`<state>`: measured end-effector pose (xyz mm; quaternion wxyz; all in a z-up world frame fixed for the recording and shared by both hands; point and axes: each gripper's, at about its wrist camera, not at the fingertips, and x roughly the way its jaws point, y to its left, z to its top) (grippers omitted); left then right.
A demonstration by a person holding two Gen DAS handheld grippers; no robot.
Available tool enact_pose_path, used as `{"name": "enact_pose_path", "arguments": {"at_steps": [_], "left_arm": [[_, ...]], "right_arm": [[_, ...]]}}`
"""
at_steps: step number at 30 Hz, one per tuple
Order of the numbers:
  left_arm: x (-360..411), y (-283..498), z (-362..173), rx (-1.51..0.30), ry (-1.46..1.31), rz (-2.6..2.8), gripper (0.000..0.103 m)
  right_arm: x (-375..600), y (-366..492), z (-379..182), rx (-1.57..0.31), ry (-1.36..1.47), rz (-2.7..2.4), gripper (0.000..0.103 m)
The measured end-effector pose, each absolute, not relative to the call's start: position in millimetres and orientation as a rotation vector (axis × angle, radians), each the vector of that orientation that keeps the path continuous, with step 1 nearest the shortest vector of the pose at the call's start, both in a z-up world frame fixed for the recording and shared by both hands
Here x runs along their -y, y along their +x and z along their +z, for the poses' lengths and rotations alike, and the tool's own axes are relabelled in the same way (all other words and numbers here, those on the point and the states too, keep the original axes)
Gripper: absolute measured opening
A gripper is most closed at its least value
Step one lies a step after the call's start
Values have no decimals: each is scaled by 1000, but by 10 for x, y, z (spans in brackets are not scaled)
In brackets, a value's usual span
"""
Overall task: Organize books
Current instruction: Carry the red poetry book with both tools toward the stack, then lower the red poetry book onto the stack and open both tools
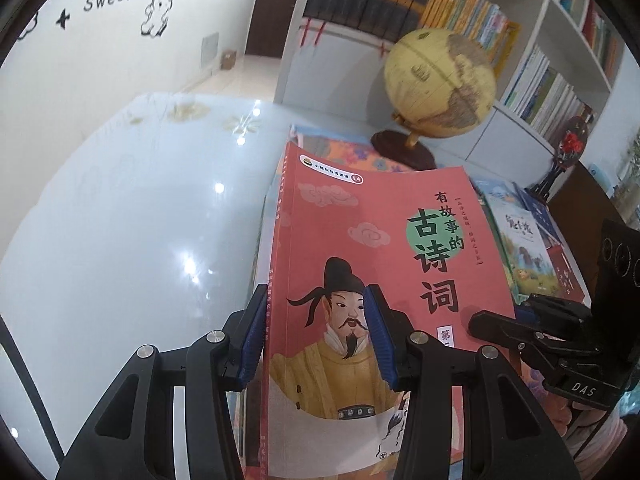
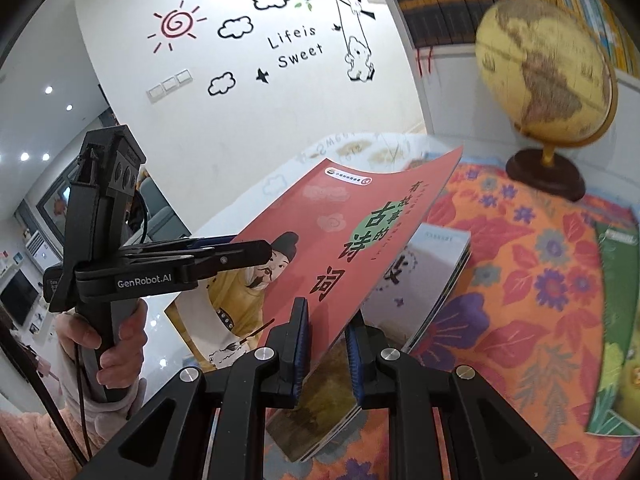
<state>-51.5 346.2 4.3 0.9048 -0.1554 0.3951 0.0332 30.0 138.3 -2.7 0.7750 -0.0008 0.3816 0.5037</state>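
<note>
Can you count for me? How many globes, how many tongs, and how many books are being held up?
Globes: 1 (globe)
Tongs: 2 (left tongs, right tongs)
Books held up: 1 (red book)
Total: 4

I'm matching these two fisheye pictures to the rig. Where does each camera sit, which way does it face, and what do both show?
Left wrist: sits on the left tool, facing along its fingers at the red book and the globe; the right tool enters from the right.
Right wrist: sits on the right tool, facing across the book's far edge; the left tool and the hand holding it show.
Shared: red book, globe, wall decal.
</note>
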Motion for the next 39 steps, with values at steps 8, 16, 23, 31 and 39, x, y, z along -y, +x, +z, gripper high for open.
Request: {"name": "enact_pose_path", "arguments": {"at_steps": [8, 16, 23, 31, 39], "left_arm": [[-3494, -466, -125, -870, -330, 71, 43], [-3518, -440, -175, -886, -316, 101, 43], [-3539, -408, -195, -877, -300, 126, 43], [-3543, -388, -206, -866, -295, 137, 43], [-3559, -409, -163, -839, -315, 124, 43]], "right_arm": [[-1393, 423, -246, -890, 42, 1092, 17], [-1428, 438, -322, -904, 49, 1083, 18], [-1418, 442, -355, -902, 62, 1077, 19], [-1408, 417, -359, -891, 59, 1064, 21], [-1361, 361, -291, -892, 42, 921, 51]]}}
